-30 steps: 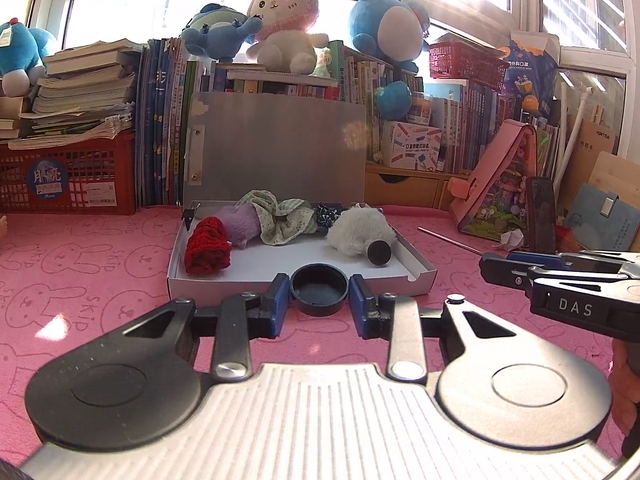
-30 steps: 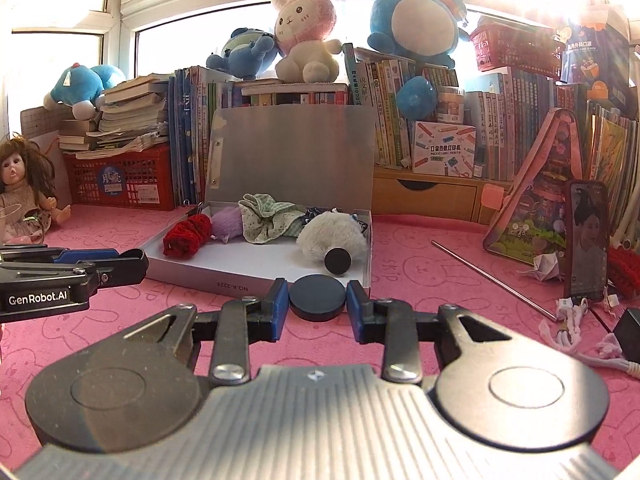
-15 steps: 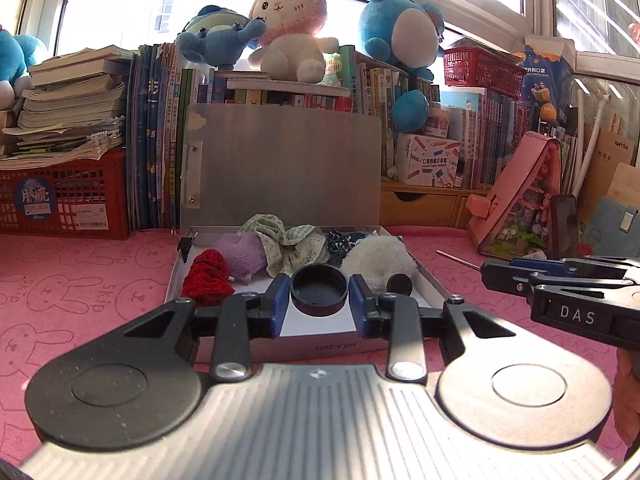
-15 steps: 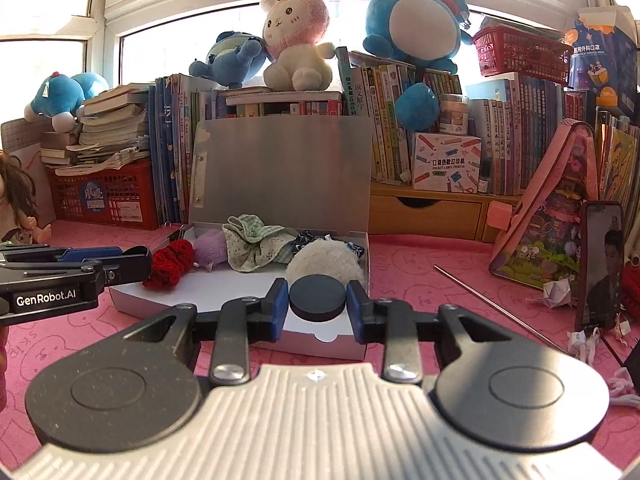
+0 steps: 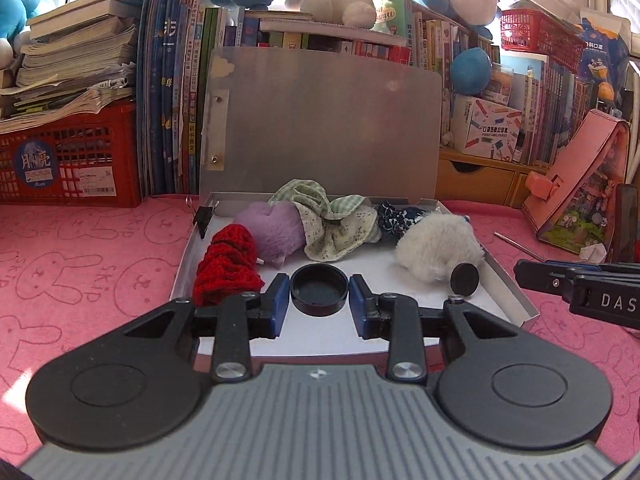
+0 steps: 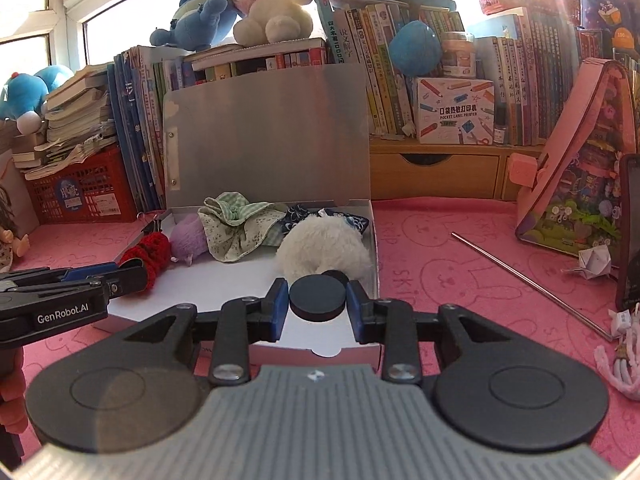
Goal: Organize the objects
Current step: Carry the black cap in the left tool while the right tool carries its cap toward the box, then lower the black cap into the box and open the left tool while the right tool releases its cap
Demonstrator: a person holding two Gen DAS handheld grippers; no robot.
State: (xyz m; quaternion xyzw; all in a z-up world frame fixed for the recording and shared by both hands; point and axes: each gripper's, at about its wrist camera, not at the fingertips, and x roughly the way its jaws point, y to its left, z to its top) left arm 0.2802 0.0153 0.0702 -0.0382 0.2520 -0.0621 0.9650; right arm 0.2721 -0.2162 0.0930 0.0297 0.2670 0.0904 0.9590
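My left gripper (image 5: 319, 306) is shut on a round black cap (image 5: 319, 289), hollow side up, held over the front of the open white box (image 5: 508, 280). My right gripper (image 6: 317, 307) is shut on a flat black disc (image 6: 317, 298), held over the box's (image 6: 374, 240) front right corner. Inside lie a red knitted piece (image 5: 226, 270), a purple fluffy piece (image 5: 272, 232), a green checked cloth (image 5: 332, 220), a dark blue cloth (image 5: 394, 216) and a white fluffy ball (image 5: 438, 246). Another small black disc (image 5: 464, 279) leans against that ball.
The box's grey lid (image 5: 320, 128) stands upright behind it. Books, a red crate (image 5: 68, 168) and plush toys line the back. On the pink mat to the right lie a metal rod (image 6: 528, 284), a pink toy house (image 6: 576, 172), crumpled paper and white cables (image 6: 624, 352).
Both grippers have moved forward toward the box with their black pieces still held; they now hang over its front part instead of before it.
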